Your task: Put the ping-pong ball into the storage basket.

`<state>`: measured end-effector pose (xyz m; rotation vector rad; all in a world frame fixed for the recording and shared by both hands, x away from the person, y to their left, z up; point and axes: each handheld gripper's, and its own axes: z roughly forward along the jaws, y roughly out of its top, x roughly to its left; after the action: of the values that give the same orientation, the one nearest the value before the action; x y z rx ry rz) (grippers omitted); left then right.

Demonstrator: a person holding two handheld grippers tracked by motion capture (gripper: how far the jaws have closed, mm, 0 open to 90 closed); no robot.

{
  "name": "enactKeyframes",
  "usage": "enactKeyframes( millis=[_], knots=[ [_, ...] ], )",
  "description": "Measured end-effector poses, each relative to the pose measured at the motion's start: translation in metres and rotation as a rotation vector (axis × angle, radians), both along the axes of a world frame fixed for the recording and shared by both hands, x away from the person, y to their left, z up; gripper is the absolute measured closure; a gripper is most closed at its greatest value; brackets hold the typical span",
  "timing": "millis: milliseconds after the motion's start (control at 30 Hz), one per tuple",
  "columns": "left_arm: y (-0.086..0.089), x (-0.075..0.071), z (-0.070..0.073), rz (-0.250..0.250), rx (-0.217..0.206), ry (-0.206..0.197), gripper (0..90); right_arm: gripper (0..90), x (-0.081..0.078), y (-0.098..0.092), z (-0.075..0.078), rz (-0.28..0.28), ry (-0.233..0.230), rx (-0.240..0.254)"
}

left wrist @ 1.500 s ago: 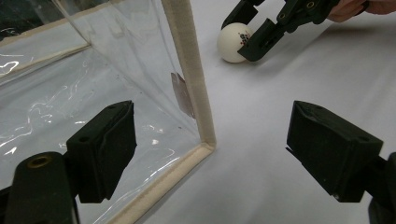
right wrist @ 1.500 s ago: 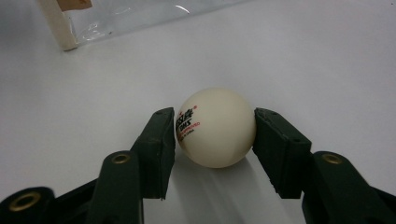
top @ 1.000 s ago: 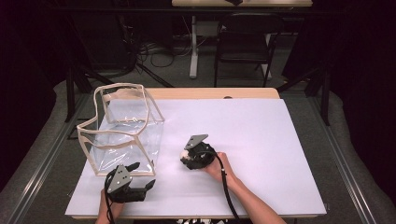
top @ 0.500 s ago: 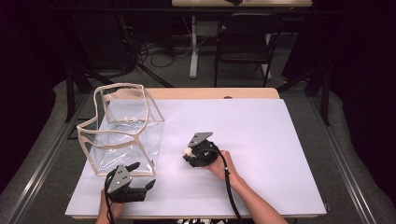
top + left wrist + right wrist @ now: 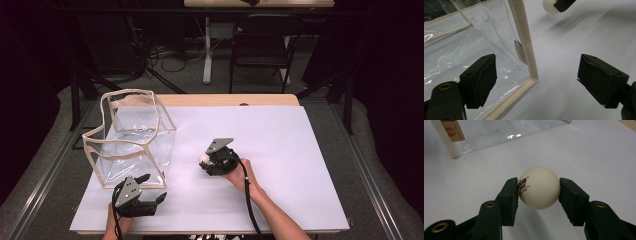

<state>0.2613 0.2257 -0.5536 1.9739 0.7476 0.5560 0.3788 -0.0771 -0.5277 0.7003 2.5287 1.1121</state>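
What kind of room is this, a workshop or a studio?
Probably a lab or recording studio: dark curtains surround one white table, cables litter the floor, and a folding chair stands behind.

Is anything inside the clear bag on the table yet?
The clear bag looks empty through its walls; glare hides part of its floor. The white ball is outside, clamped in the right gripper. The left gripper waits open by the bag's corner.
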Motion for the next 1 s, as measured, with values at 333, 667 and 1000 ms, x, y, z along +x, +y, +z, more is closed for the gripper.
enactKeyframes(
  millis=[333, 667, 1000],
  knots=[
    [0.0, 0.0, 0.0, -0.002, -0.002, 0.001, 16.2, 50.5, 0.001, -0.006, 0.007, -0.009, -0.016, 0.011],
    [-0.001, 0.001, 0.0, -0.004, -0.001, 0.001, 16.2, 50.5, 0.0, -0.01, 0.016, -0.018, -0.027, 0.023],
    [-0.001, 0.001, 0.0, -0.004, 0.0, 0.0, 16.2, 50.5, -0.001, -0.014, 0.023, -0.021, -0.039, 0.026]
  ],
)
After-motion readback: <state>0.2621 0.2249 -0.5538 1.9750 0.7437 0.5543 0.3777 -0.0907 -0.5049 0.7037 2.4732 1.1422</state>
